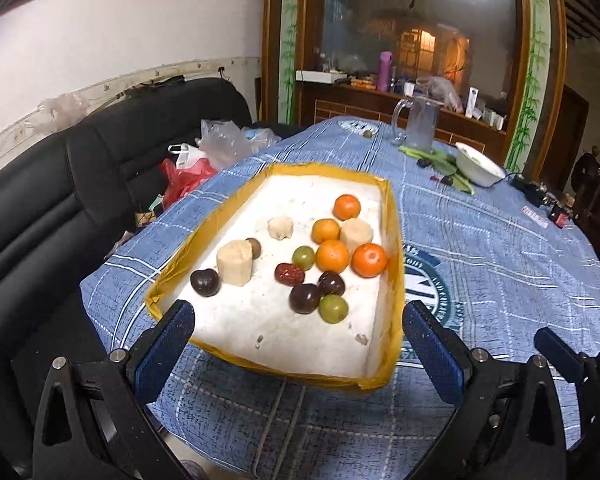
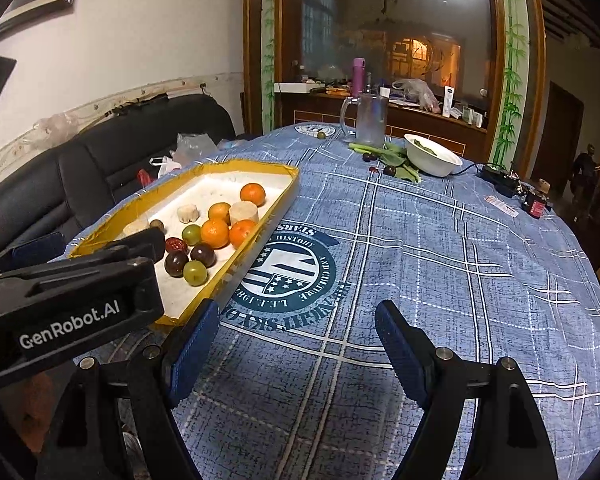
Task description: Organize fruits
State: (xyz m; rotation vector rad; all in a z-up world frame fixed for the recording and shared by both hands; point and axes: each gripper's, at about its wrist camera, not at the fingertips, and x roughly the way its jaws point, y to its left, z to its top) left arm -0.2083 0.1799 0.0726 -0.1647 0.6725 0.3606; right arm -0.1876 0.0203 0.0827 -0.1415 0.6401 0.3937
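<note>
A shallow white tray with a yellow rim [image 1: 396, 240] [image 2: 284, 200] lies on the blue checked tablecloth. It holds several oranges [image 1: 332, 256] [image 2: 215, 233], dark plums [image 1: 305, 298] [image 2: 176, 263], green fruits [image 1: 333, 308] [image 2: 195, 273], a red date [image 1: 289, 273] and pale cut chunks [image 1: 235, 262] [image 2: 243, 213]. My left gripper [image 1: 298, 340] is open and empty at the tray's near end. My right gripper [image 2: 296, 338] is open and empty over bare cloth, right of the tray. The left gripper's body [image 2: 72, 300] hides the tray's near left part in the right wrist view.
At the table's far side stand a glass mug [image 1: 420, 124] [image 2: 366, 118], a white bowl [image 1: 478, 164] [image 2: 432, 156], green leaves and a few loose dark fruits [image 2: 389, 170]. A power strip [image 2: 500, 178] lies far right. A black sofa [image 1: 40, 208] with plastic bags is left.
</note>
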